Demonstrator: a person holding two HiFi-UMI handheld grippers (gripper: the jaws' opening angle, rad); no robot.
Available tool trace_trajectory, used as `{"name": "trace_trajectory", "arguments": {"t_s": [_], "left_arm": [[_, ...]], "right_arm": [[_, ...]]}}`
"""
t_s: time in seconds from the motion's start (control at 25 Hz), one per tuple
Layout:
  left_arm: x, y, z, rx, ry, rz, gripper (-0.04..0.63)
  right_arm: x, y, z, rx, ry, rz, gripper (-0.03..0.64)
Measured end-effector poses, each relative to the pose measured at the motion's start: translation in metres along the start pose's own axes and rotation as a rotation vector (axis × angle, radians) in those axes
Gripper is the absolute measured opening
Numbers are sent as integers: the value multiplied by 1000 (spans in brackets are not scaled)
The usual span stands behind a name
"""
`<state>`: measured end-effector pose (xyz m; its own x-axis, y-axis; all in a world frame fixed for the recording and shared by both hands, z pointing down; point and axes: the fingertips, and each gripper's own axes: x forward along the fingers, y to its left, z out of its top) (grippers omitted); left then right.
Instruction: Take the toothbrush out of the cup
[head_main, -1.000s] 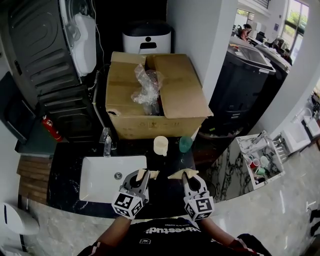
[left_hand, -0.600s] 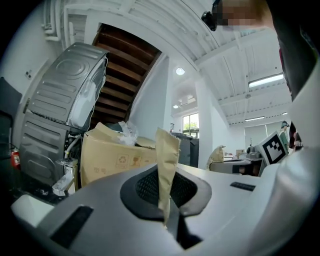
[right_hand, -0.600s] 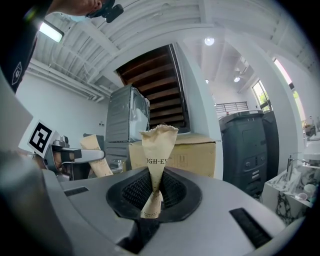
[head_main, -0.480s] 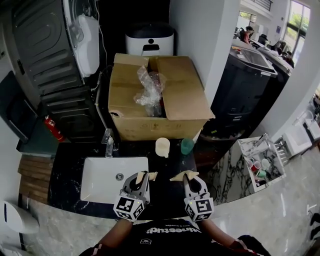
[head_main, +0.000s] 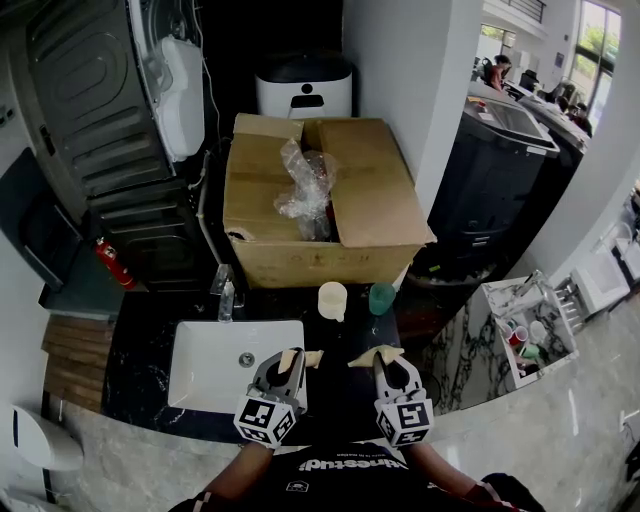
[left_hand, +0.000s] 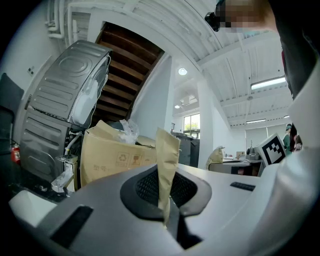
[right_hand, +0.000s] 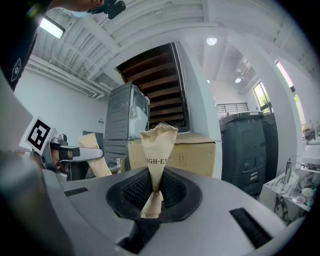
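A cream cup (head_main: 332, 298) and a green cup (head_main: 381, 297) stand on the black counter (head_main: 345, 400) in front of the cardboard box; I cannot make out a toothbrush in either. My left gripper (head_main: 293, 358) (left_hand: 167, 195) is held near the counter's front edge, shut on a tan paper piece (left_hand: 167, 160) that sticks out past its tips. Beside it, my right gripper (head_main: 384, 358) (right_hand: 152, 192) is shut on a second tan paper piece (right_hand: 156, 150). Both grippers point level toward the cups and stay well short of them.
A white sink (head_main: 215, 372) with a tap (head_main: 225, 290) lies left of the grippers. An open cardboard box (head_main: 370, 200) with crumpled plastic fills the back of the counter. A white rack (head_main: 500, 300) with small cups stands lower right, past the counter's edge.
Both grippers keep their grip and their place. Only the head view has drifted, so the counter and box sit slightly lower and to the right in the picture.
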<state>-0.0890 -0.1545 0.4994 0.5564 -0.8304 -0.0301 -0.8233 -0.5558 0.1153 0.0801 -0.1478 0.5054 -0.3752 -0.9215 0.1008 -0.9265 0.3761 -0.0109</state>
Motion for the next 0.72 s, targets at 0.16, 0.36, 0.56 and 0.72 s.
{"name": "trace_trajectory", "arguments": {"t_s": [0.16, 0.36, 0.56, 0.72], "left_arm": [[2, 1, 0, -4, 1, -2, 17], [6, 1, 1, -10, 3, -10, 16], [8, 0, 0, -20, 5, -18, 17], [11, 1, 0, -24, 7, -19, 16]], "right_arm": [[1, -1, 0, -1, 4, -4, 55], [3, -3, 2, -1, 4, -6, 55], [6, -3, 3, 4, 2, -6, 55], [9, -4, 5, 2, 4, -5, 55]]}}
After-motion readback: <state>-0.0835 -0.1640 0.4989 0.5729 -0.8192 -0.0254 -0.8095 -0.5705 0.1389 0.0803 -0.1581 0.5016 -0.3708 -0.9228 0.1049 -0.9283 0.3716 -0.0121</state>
